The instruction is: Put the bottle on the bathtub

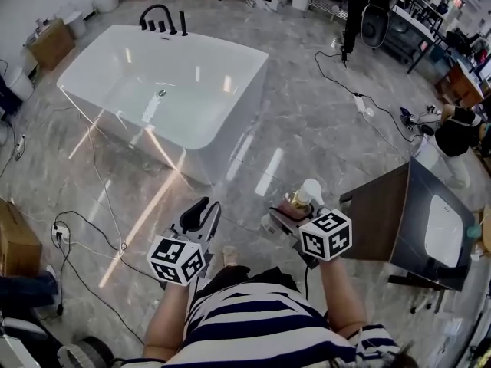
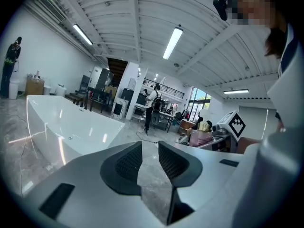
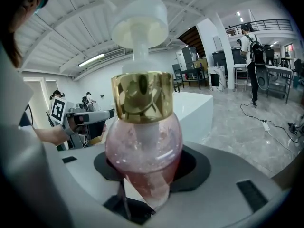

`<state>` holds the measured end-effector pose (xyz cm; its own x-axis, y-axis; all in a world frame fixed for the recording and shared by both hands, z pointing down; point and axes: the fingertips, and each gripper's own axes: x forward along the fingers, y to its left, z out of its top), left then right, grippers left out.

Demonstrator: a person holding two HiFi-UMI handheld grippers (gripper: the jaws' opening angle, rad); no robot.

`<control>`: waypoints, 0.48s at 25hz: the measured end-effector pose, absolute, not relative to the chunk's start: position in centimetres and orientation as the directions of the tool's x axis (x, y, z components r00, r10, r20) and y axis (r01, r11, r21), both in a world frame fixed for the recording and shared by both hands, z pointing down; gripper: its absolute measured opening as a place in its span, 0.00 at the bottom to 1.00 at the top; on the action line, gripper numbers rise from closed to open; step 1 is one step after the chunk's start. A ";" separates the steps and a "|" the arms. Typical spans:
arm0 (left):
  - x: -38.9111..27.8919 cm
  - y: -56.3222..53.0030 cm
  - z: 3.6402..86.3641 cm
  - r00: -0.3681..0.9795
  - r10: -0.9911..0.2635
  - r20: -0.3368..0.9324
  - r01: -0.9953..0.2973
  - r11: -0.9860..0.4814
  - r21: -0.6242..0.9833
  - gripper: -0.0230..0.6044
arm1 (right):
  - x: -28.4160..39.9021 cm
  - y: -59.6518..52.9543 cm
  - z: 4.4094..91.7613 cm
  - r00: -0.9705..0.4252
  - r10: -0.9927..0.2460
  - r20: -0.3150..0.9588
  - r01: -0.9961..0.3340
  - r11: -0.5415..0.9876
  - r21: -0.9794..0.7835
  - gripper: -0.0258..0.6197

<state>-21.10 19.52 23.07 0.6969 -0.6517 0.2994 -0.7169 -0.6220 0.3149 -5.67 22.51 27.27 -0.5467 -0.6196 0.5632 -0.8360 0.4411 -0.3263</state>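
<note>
R gripper clamped on 1 bottle, L gripper jaws slightly apart, 1 bathtub ahead

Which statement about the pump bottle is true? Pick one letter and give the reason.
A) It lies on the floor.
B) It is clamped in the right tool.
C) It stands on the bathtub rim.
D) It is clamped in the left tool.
B: the right tool has its jaws closed on the pink bottle with the gold collar, while the left tool has nothing between its jaws.
</note>
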 end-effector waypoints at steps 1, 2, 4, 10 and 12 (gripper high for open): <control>-21.3 18.9 23.1 0.698 -0.650 0.300 -0.715 -0.623 0.316 0.22 | -5.9 21.7 27.2 -0.545 -0.622 0.563 -0.837 0.439 -0.325 0.40; -21.5 18.3 23.2 0.700 -0.647 0.301 -0.714 -0.625 0.317 0.22 | -6.0 21.0 27.2 -0.543 -0.624 0.562 -0.839 0.436 -0.325 0.40; -21.7 17.1 23.3 0.706 -0.639 0.304 -0.708 -0.631 0.317 0.22 | -6.2 19.6 27.3 -0.538 -0.629 0.561 -0.842 0.428 -0.328 0.40; -22.1 14.2 24.6 0.727 -0.606 0.323 -0.687 -0.650 0.325 0.22 | -6.2 16.4 28.6 -0.513 -0.634 0.579 -0.858 0.391 -0.333 0.40; -22.1 13.2 25.0 0.729 -0.600 0.329 -0.684 -0.651 0.328 0.22 | -6.1 15.4 28.9 -0.505 -0.640 0.580 -0.863 0.376 -0.337 0.40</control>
